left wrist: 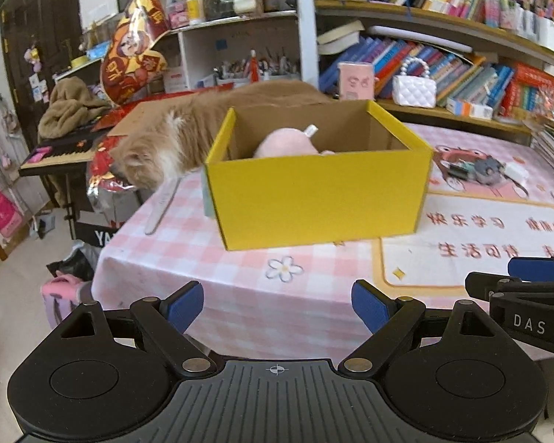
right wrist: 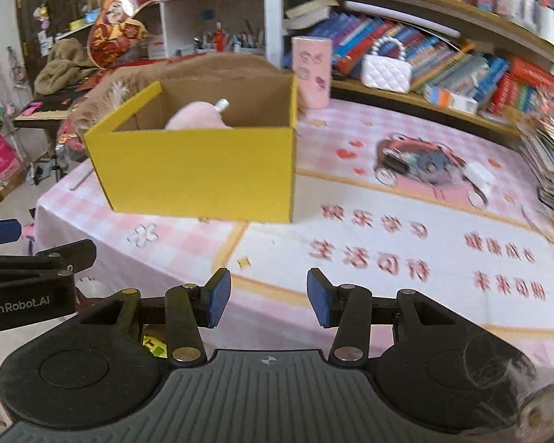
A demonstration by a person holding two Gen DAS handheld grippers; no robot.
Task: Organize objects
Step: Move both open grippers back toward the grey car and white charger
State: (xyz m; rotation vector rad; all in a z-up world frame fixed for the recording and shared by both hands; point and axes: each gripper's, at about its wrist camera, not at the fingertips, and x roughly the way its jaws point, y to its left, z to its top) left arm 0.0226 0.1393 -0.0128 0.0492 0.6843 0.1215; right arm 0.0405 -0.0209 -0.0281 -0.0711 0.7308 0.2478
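A yellow cardboard box (left wrist: 314, 192) (right wrist: 199, 173) stands open on the pink checked tablecloth (left wrist: 210, 258). Inside it lies a pink soft item (left wrist: 286, 144) (right wrist: 197, 118) with a small white tube (left wrist: 310, 131) (right wrist: 221, 105) against it. My left gripper (left wrist: 277, 306) hovers near the table's front edge, well short of the box, open wide with nothing between its fingers. My right gripper (right wrist: 267, 301) is over the printed mat (right wrist: 406, 251), its blue pads apart and nothing between them. A small grey gadget with a white part (left wrist: 487, 171) (right wrist: 432, 168) lies on the mat to the right.
An orange cat (left wrist: 155, 151) lies behind the box at the table's left rear edge. A pink case (right wrist: 312, 72) and a white quilted bag (left wrist: 413, 90) (right wrist: 386, 72) stand by the bookshelf. Stacked booklets (right wrist: 546, 158) sit at far right. A ruler-like strip (left wrist: 162, 206) lies left of the box.
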